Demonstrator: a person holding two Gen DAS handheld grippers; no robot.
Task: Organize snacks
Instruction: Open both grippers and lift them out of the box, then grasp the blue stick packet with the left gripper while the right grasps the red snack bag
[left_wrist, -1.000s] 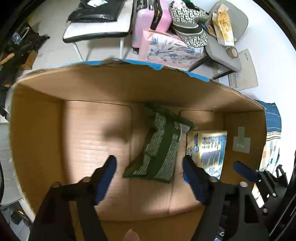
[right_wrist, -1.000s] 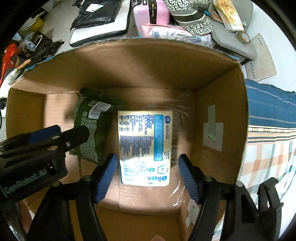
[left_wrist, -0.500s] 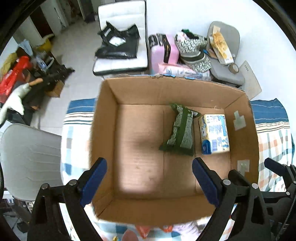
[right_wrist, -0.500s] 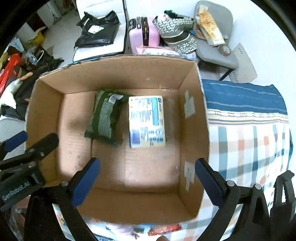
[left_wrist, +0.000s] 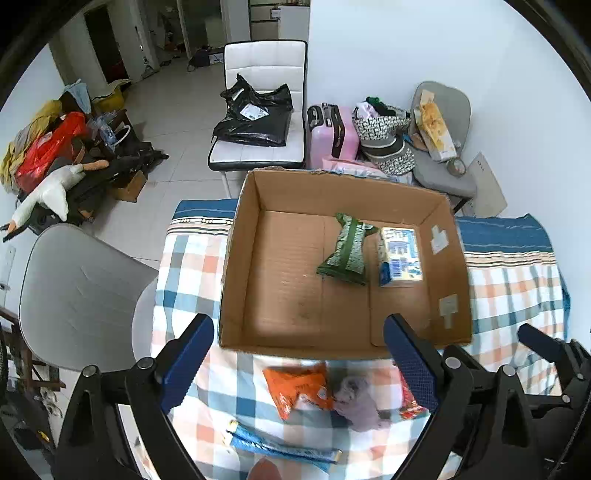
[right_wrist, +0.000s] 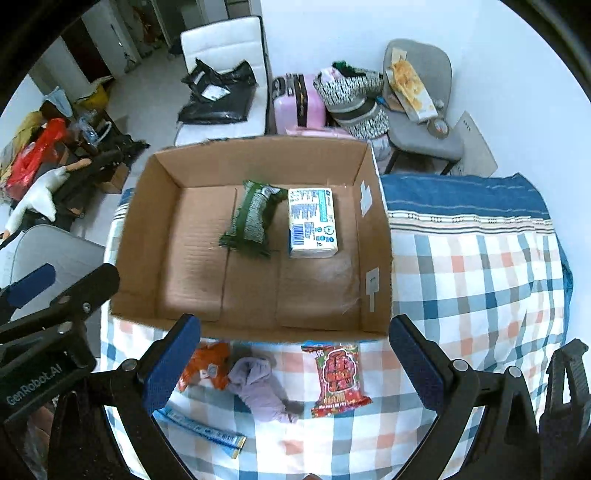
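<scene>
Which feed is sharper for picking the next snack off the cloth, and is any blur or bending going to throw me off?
Right wrist view: sharper; the red snack pack shows readable artwork. Left wrist view: the orange snack bag and the cardboard box near edge are smeared by motion blur. Both views: fisheye bows the box walls and the checked cloth; corners are vignetted black; lighting is even, no glare.

"GenRobot.AI" stands on the left gripper (right_wrist: 27, 291) body (package print unreadable)
</scene>
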